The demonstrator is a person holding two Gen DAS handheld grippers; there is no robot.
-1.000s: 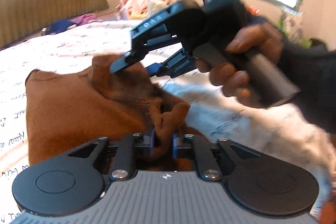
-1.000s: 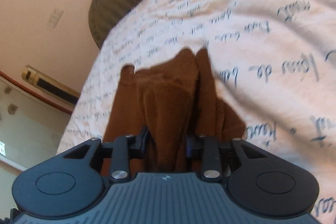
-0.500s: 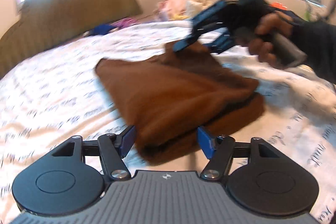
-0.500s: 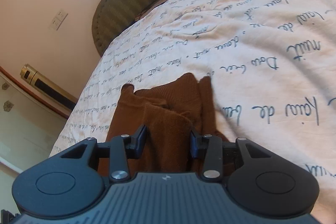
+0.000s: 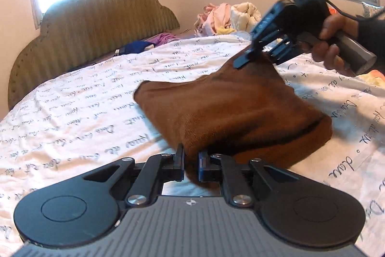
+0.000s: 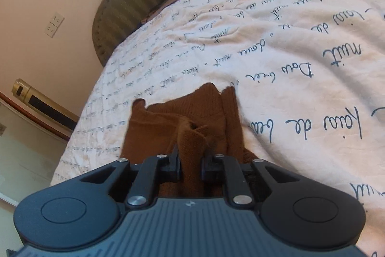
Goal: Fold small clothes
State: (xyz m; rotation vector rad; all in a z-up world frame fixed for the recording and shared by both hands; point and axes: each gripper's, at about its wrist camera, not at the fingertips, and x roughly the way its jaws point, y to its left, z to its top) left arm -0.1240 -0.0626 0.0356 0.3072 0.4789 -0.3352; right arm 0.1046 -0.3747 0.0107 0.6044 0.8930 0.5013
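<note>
The brown garment point(image 5: 231, 112) lay on the bed point(image 5: 96, 117), on a white cover printed with dark handwriting, partly folded, its upper layer lifted between the two grippers; the left gripper point(image 5: 191, 161) had just been closing, and its fingers point(image 5: 180, 160) were clenched on the near edge of the garment, cloth pinched between the blue pads; the right gripper point(image 5: 255, 57), held in a hand point(image 5: 334, 40) with a dark sleeve, sat at the far corner of the garment; in the right wrist view its fingers point(image 6: 174, 164) had likewise just been closing and were grasping a bunched ridge of the brown knit point(image 6: 192, 136), which ran forward between them; the rest of the garment spread out ahead of them on the cover; a padded headboard point(image 5: 96, 30) stood at the far end of the bed; a heap of pale clothes point(image 5: 226, 16) lay beyond the bed near the wall; a blue item point(image 5: 134, 47) lay by the headboard.
</note>
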